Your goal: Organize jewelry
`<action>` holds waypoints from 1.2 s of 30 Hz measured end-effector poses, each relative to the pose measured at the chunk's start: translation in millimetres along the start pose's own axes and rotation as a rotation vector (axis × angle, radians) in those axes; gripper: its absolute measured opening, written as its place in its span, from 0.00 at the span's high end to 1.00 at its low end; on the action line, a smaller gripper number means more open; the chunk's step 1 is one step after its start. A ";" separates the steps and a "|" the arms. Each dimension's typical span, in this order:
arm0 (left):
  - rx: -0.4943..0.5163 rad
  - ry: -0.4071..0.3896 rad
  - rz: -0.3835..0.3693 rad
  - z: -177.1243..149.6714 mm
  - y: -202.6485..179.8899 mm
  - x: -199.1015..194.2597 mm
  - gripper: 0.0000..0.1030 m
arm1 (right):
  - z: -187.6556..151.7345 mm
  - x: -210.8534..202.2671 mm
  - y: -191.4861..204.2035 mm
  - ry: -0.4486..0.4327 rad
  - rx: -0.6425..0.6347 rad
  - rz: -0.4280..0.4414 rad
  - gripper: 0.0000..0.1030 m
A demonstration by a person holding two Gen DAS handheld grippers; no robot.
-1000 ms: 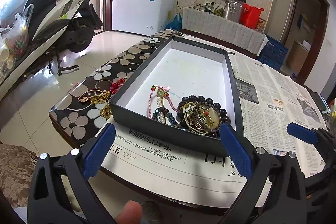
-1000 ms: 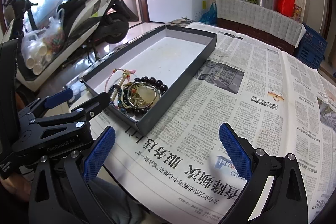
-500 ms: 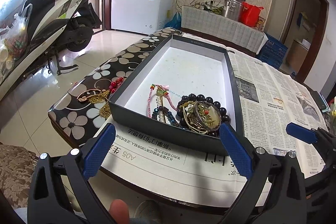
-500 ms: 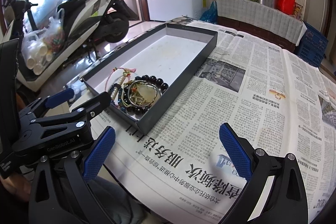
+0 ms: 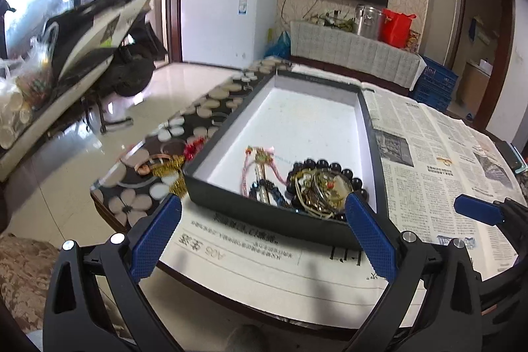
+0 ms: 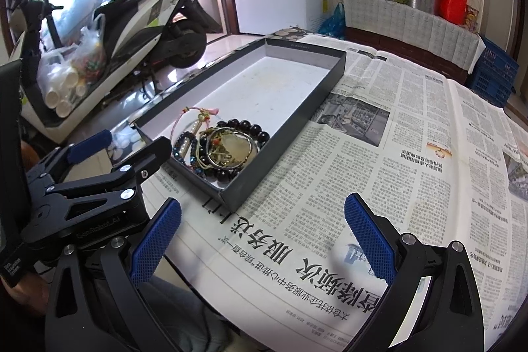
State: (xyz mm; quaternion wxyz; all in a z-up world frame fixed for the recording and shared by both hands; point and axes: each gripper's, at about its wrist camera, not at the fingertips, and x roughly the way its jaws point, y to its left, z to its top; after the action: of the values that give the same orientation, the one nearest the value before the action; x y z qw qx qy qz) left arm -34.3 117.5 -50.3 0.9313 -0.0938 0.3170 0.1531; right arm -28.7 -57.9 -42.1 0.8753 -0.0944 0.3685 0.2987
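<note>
A dark grey box (image 5: pixel 280 213) with a white inside lies on the newspaper. A pile of jewelry (image 5: pixel 307 187) sits in its near end: black bead bracelet, gold bangles, a pink cord. The pile also shows in the right wrist view (image 6: pixel 221 147). More jewelry, a gold chain and red beads (image 5: pixel 171 167), lies on the flowered tabletop left of the box. My left gripper (image 5: pixel 262 236) is open and empty just before the box's near wall. My right gripper (image 6: pixel 262 236) is open and empty over the newspaper, right of the box (image 6: pixel 290 117).
Newspaper (image 6: pixel 396 170) covers most of the table. The table's flowered edge (image 5: pixel 132 193) is to the left, with floor and a scooter (image 5: pixel 99 35) beyond. A white freezer (image 5: pixel 227 25) and a covered bench stand at the back.
The left gripper has shifted a little to the left and the view is slightly blurred. The right gripper has barely moved. Both stay open.
</note>
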 end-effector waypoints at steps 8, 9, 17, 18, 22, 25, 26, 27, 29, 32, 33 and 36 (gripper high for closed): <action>-0.007 0.011 -0.005 1.3 1.2 1.0 0.05 | 3.1 -2.0 -0.3 0.001 0.003 0.001 0.02; -0.011 0.014 -0.005 1.8 1.2 1.1 0.05 | 1.1 -4.6 1.2 -0.003 0.009 0.001 0.02; -0.041 0.029 -0.018 10.3 -14.5 -0.2 0.05 | 0.3 -20.2 -15.5 -0.024 0.085 0.016 0.02; -0.032 0.029 -0.017 10.7 -18.9 -0.6 0.05 | -1.4 -22.3 -17.4 -0.025 0.088 0.013 0.02; -0.008 0.025 -0.032 12.3 -39.4 -2.0 0.05 | -6.5 -34.1 -32.6 -0.032 0.110 -0.001 0.02; 0.005 0.032 -0.053 12.2 -57.7 -2.2 0.05 | -9.4 -43.8 -46.4 -0.036 0.128 -0.017 0.02; 0.009 0.033 -0.059 12.3 -62.8 -2.0 0.05 | -11.0 -47.2 -51.3 -0.038 0.136 -0.023 0.02; 0.016 0.035 -0.066 12.2 -69.3 -2.1 0.05 | -12.2 -50.0 -56.8 -0.039 0.144 -0.030 0.02; 0.036 0.034 -0.079 11.4 -83.9 -3.2 0.05 | -14.5 -53.6 -69.0 -0.039 0.158 -0.040 0.02; 0.063 0.035 -0.097 10.4 -103.1 -3.7 0.05 | -18.9 -61.3 -86.8 -0.040 0.181 -0.058 0.02; 0.075 0.037 -0.105 9.8 -110.7 -3.7 0.05 | -21.3 -64.4 -93.6 -0.039 0.190 -0.065 0.02; 0.101 0.052 -0.128 7.9 -131.3 -2.4 0.05 | -29.7 -73.3 -111.0 -0.039 0.216 -0.089 0.02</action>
State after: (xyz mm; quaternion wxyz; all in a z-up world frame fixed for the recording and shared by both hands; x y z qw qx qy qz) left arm 13.6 -3.7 -32.4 0.9342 -0.0709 0.3415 0.0746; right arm -20.7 -191.8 -17.8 0.8997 -0.0100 0.3770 0.2197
